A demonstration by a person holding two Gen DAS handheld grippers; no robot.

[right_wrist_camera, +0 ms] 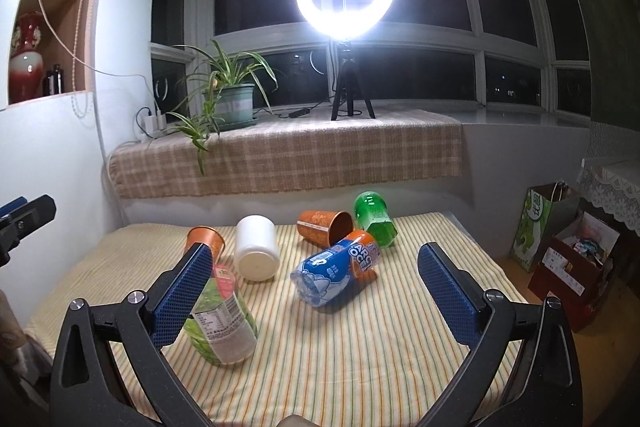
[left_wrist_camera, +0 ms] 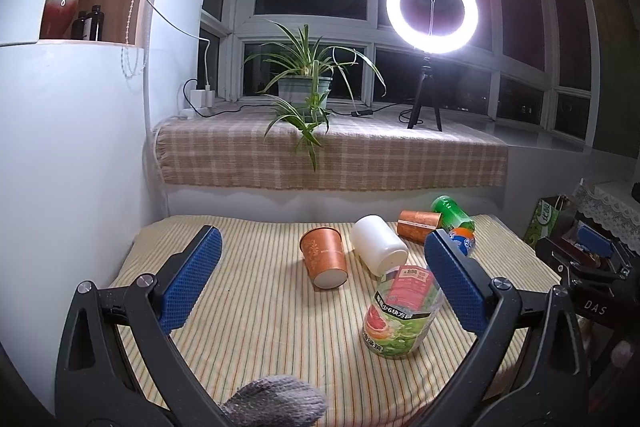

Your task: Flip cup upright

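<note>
Left wrist view shows the left gripper (left_wrist_camera: 322,277) spread wide with nothing between its blue pads, hovering above the striped tablecloth (left_wrist_camera: 256,323); ahead of it an orange cup (left_wrist_camera: 324,257) lies on its side, base toward the camera, with a white cup (left_wrist_camera: 379,243) also tipped over just beside it and a clear labelled bottle (left_wrist_camera: 402,313) lying nearer. Right wrist view shows the right gripper (right_wrist_camera: 314,277) equally wide and holding nothing, a blue-and-orange bottle (right_wrist_camera: 340,273) lying ahead of it, a second orange cup (right_wrist_camera: 326,223) and a green bottle (right_wrist_camera: 374,213) on their sides beyond.
</note>
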